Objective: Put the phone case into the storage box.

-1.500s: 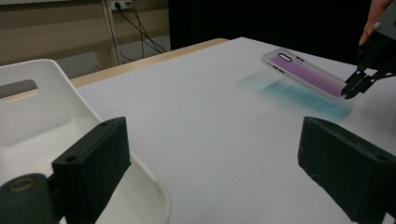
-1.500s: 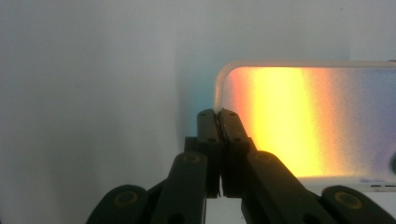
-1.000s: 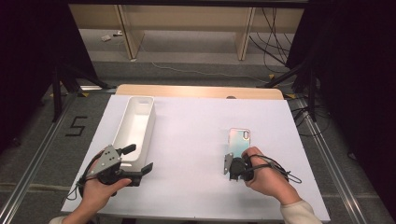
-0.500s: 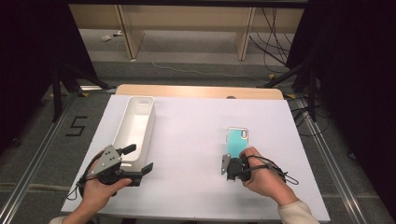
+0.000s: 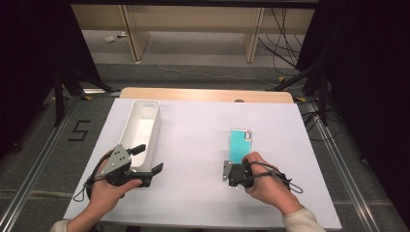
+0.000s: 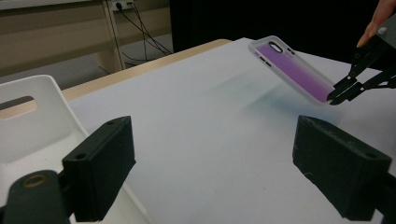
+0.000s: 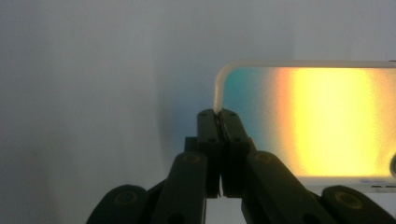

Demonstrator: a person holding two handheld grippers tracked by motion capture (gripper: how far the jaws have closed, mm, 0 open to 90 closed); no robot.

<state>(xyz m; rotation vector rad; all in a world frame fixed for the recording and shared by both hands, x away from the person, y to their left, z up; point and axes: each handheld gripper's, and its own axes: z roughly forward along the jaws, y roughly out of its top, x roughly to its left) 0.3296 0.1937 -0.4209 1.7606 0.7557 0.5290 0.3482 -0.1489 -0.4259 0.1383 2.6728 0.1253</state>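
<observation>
Right gripper [image 5: 234,170]: jaws pinched on the near edge of the phone case [image 5: 240,145].
Phone case: tilted, far end raised off the white table [image 5: 193,145], straight ahead of the right gripper.
Left gripper [image 5: 147,159]: jaws spread, nothing between them.
White tray [image 5: 141,128]: just beside the left gripper, touching its far side.

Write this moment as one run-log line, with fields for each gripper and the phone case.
right gripper: shut on phone case edge | phone case: tilted, far end raised off table | left gripper: open, beside white tray
</observation>
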